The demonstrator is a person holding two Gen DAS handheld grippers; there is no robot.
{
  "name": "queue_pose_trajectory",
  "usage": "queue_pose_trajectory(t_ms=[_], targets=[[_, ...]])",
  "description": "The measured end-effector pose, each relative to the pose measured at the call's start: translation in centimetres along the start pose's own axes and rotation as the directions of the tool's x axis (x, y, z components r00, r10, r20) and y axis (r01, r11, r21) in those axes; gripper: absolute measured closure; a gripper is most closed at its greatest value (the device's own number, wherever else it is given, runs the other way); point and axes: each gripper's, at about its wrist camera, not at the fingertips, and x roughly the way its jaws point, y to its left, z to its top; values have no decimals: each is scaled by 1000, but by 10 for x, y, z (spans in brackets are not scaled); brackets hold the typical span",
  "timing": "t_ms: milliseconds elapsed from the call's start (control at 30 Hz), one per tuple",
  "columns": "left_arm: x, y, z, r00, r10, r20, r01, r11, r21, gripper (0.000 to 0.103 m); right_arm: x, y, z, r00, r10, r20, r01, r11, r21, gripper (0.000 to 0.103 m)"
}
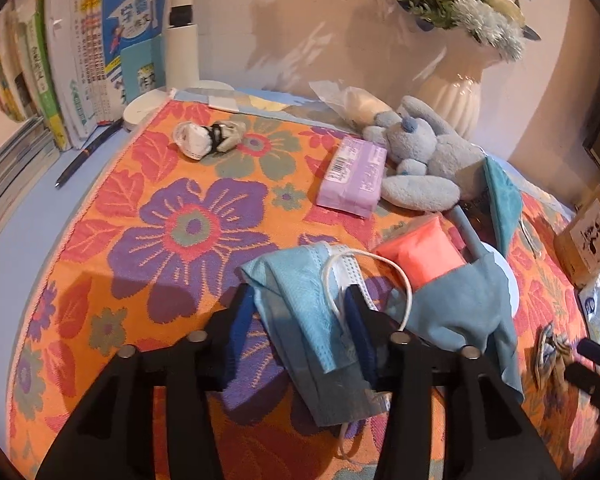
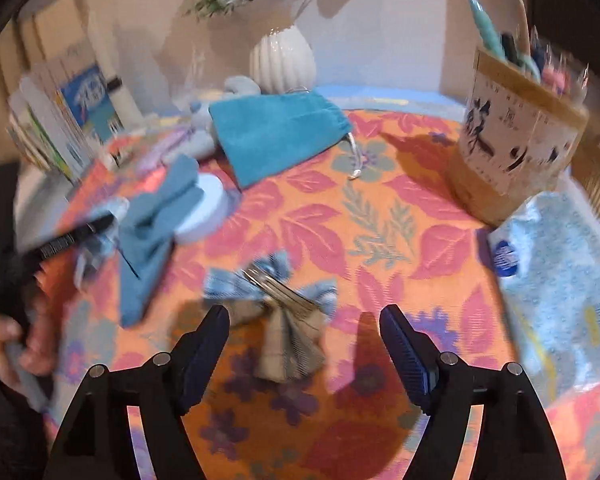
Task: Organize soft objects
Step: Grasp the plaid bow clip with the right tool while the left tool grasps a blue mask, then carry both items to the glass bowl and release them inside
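A light blue face mask [image 1: 300,308] is bunched up between the fingers of my left gripper [image 1: 300,300], which is shut on it; its white ear loop [image 1: 404,280] curls over the right finger. In the blurred right wrist view, my right gripper [image 2: 306,320] stands wide open above the floral cloth [image 2: 380,240]. A blue and beige hair bow [image 2: 283,320] with a metal clip lies between and just beyond its tips, untouched. The same bow [image 1: 552,352] shows at the right edge of the left wrist view. A blue plush toy [image 1: 428,160] lies at the back.
A purple tissue pack [image 1: 352,176], pink packet [image 1: 420,256], blue cloth [image 1: 460,312], teal pouch [image 2: 275,132] and white rolled bundle [image 1: 207,138] lie on the cloth. Books [image 1: 79,60] stand left, a vase [image 1: 456,88] behind, a pen holder [image 2: 516,140] and patterned pack [image 2: 560,280] right.
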Motion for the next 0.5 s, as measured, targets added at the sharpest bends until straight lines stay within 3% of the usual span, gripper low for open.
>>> queue_pose_trajectory(t_ms=[33, 133, 233, 300, 333, 400, 467, 500], targets=[[0, -2, -1, 1000, 3, -1, -3, 1000, 7, 55, 0, -4, 2, 999, 43, 3, -43, 999, 32, 27], [0, -5, -1, 1000, 23, -2, -23, 1000, 19, 51, 12, -8, 8, 997, 73, -20, -70, 991, 110, 25], [2, -5, 0, 999, 21, -31, -20, 1000, 19, 20, 22, 6, 9, 1000, 25, -12, -24, 996, 87, 23], [2, -4, 0, 999, 18, -28, -17, 1000, 22, 20, 23, 19, 7, 1000, -12, -6, 12, 999, 43, 27], [2, -4, 0, 999, 21, -29, -21, 1000, 19, 20, 24, 27, 4, 999, -51, 2, 51, 999, 11, 38], [4, -5, 1, 999, 39, -36, -38, 999, 22, 21, 23, 34, 2, 997, -74, 15, 74, 997, -24, 46], [3, -10, 0, 998, 64, -25, -63, 997, 42, 41, 23, 36, 4, 998, -52, 28, 53, 998, -46, 57], [1, -13, 0, 998, 61, -15, -60, 997, 55, 46, 23, 36, 4, 998, -53, 33, 55, 997, -51, 63]])
